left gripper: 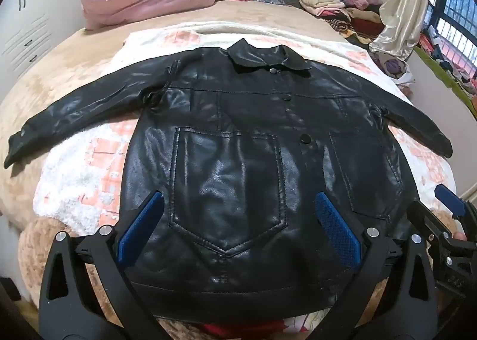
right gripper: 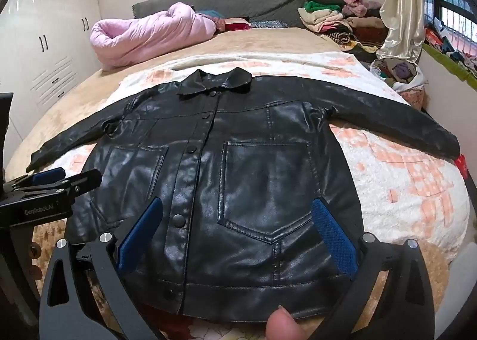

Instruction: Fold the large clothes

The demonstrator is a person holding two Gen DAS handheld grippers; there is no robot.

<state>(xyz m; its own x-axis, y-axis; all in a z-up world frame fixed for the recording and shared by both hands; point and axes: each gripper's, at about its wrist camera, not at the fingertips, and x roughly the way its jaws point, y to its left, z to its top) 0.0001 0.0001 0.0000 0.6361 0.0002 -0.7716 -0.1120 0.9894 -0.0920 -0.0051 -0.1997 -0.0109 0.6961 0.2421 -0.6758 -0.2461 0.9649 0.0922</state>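
Blue-padded fingers (left gripper: 141,220) of the left gripper (left gripper: 235,220) are seen nearest the lens, spread wide with nothing between them; the right gripper (right gripper: 238,226) is likewise released and holds nothing. Both are poised above the hem of the black leather jacket (left gripper: 238,143), which is laid flat, front up and buttoned, on the patterned blanket (left gripper: 89,167) over the bed (left gripper: 74,50), sleeves stretched out to both sides.

Folding appears not yet begun. A sleeve is probably best taken first, pinched near the cuff and carried across the chest, so that the stiff leather is creased cleanly and not dragged.

Only in the right wrist view are a fingertip (right gripper: 283,325) at the lower edge and the left gripper's lettered body shown. Only in the left wrist view is the right gripper seen from outside, at the far right.
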